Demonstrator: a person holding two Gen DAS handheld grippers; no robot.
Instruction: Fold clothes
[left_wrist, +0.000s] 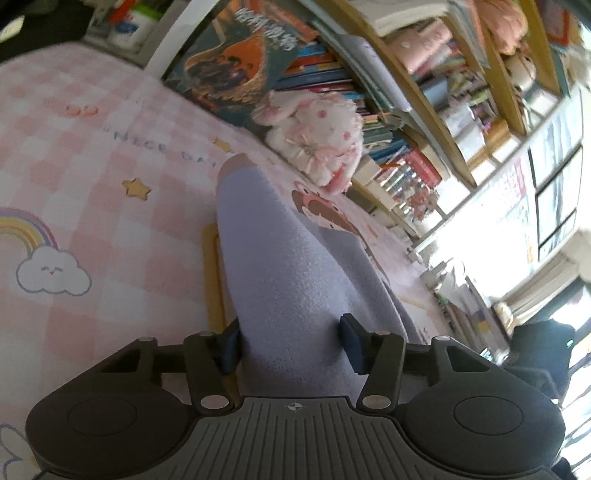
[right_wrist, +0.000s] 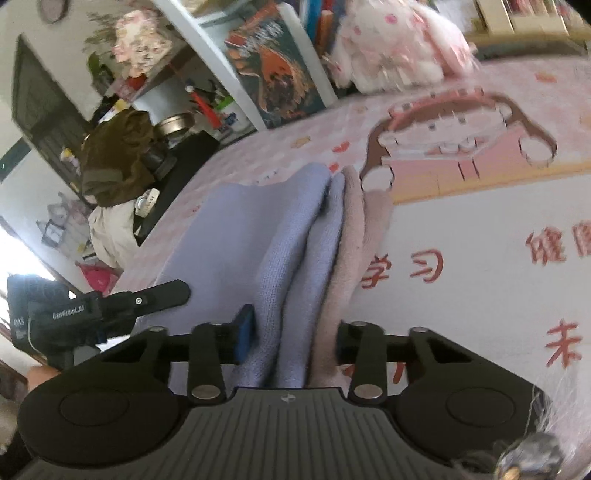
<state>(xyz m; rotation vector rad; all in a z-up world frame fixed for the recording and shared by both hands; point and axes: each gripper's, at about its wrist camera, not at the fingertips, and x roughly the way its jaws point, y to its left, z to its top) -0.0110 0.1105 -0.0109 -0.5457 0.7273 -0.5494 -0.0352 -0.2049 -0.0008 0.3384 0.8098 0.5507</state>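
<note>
Left wrist view: the left hand-held gripper (left_wrist: 290, 345) straddles a lavender garment (left_wrist: 273, 254) that runs away from it across a pink checked bed (left_wrist: 85, 155); the cloth fills the gap and both blue pads touch it, so I read this as a light grasp on the garment.
Right wrist view: the right hand-held gripper (right_wrist: 291, 341) has a bunched fold of the same garment (right_wrist: 291, 236), lavender and pinkish layers together, pinched between its pads. The other gripper (right_wrist: 110, 306) shows at the far left, by the bed's side edge.
Where the garment lies: mid-bed, one end raised toward the two grippers, the far end lying near a plush toy (left_wrist: 317, 136) at the bed's far edge by the bookshelf (left_wrist: 413, 122).
Risk, uneven layers: the right grasp gathers several plies; one may slip free and spoil the crease.
Risk, loose left hold: the thick cloth could slide out under tension.
Risk, drag: pulling may tow the far end askew.
Hedge: blur hides the right-hand pad's contact, so that grip's firmness is uncertain.
</note>
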